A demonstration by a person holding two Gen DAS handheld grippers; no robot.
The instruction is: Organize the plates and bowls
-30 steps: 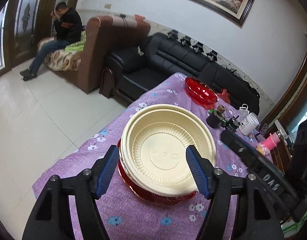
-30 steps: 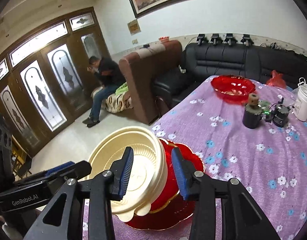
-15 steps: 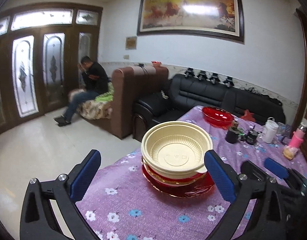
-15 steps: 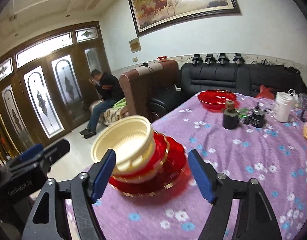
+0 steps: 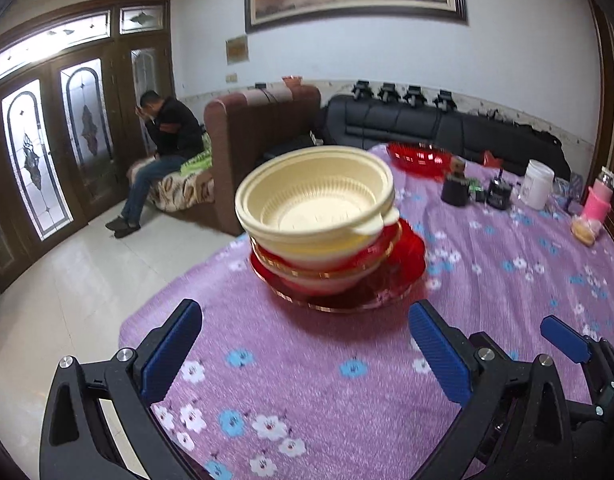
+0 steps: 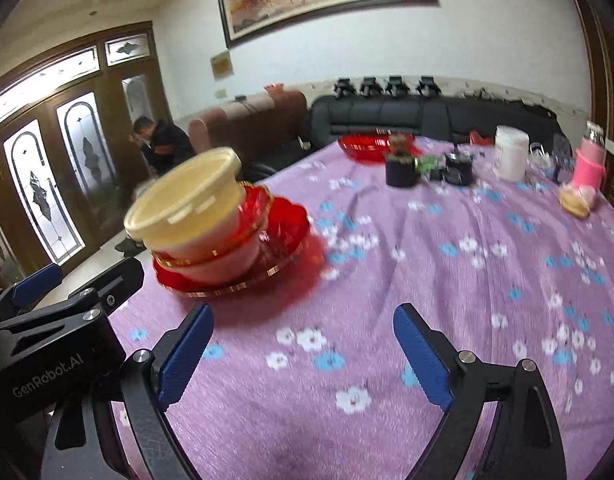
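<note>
— Where's the stack?

— Near the table's (image 5: 507, 280) left edge: a cream bowl (image 5: 315, 200) nested upright, mouth up, in a red-rimmed bowl (image 5: 327, 272) on a red plate (image 5: 407, 256). The cream bowl holds nothing.

— And your grippers?

— Left gripper (image 5: 303, 344) gapes wide, empty; my right gripper (image 6: 303, 344) has just been opening, nothing between its jaws. Both sit short of the stack, bare cloth ahead. Another red bowl (image 6: 367, 146) waits at the far edge.

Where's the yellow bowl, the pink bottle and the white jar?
yellow bowl (image 5: 315, 196), left wrist view, inner wall.
pink bottle (image 6: 589, 162), right wrist view, pink body.
white jar (image 6: 511, 156), right wrist view, side wall.
</note>
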